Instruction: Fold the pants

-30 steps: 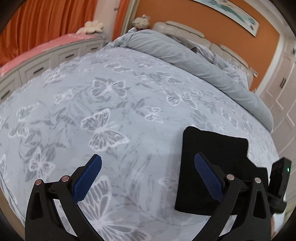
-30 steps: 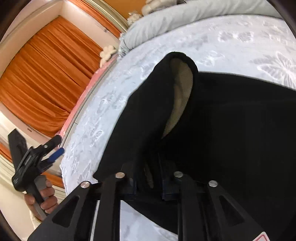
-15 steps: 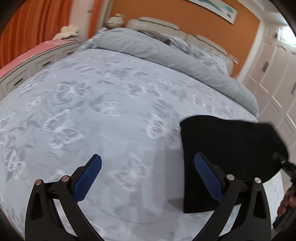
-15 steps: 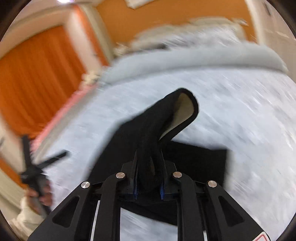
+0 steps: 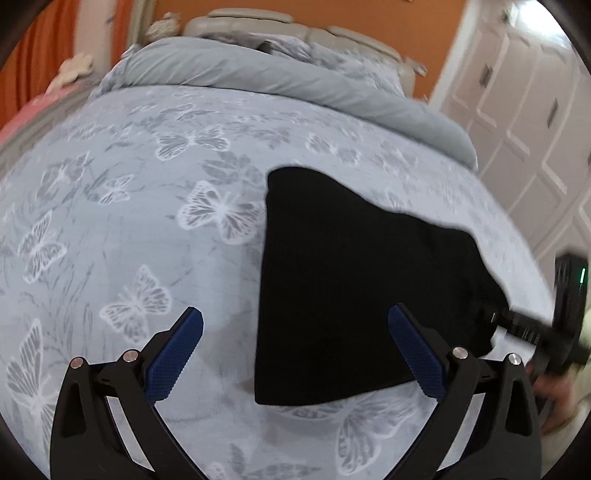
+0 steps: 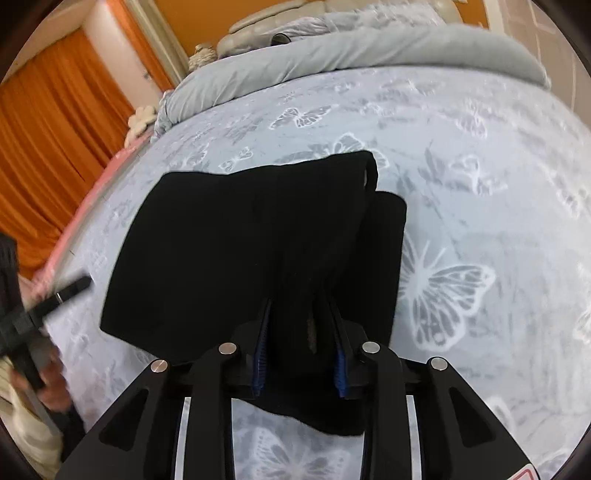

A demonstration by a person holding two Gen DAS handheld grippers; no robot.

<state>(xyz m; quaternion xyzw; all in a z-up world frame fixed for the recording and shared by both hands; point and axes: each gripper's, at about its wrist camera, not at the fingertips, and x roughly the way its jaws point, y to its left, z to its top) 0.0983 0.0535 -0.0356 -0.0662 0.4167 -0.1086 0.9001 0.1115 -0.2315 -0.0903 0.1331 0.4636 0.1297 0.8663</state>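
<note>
Black pants (image 5: 351, 280) lie folded on the butterfly bedspread (image 5: 147, 192). In the right wrist view the upper layer of the pants (image 6: 240, 243) rests on the lower one, whose right edge sticks out. My right gripper (image 6: 300, 354) has its jaws opening, and the near fold sits loosely between the blue pads (image 6: 260, 354). Just short of the pants' near left edge, my left gripper (image 5: 295, 314) hovers wide open with nothing in it. The right gripper (image 5: 517, 326) also shows blurred at the pants' right corner in the left wrist view.
A rolled grey duvet (image 5: 295, 81) and a padded headboard (image 5: 295, 29) bound the far end of the bed. White wardrobe doors (image 5: 524, 110) stand to the right and orange curtains (image 6: 55, 129) to the left. A hand (image 6: 51, 384) holds the left gripper beside the bed.
The right gripper swung the raised pant fold over and lowered it flat onto the bottom layer, then spread its jaws. The left gripper moved right, closer to the pants, still open.
</note>
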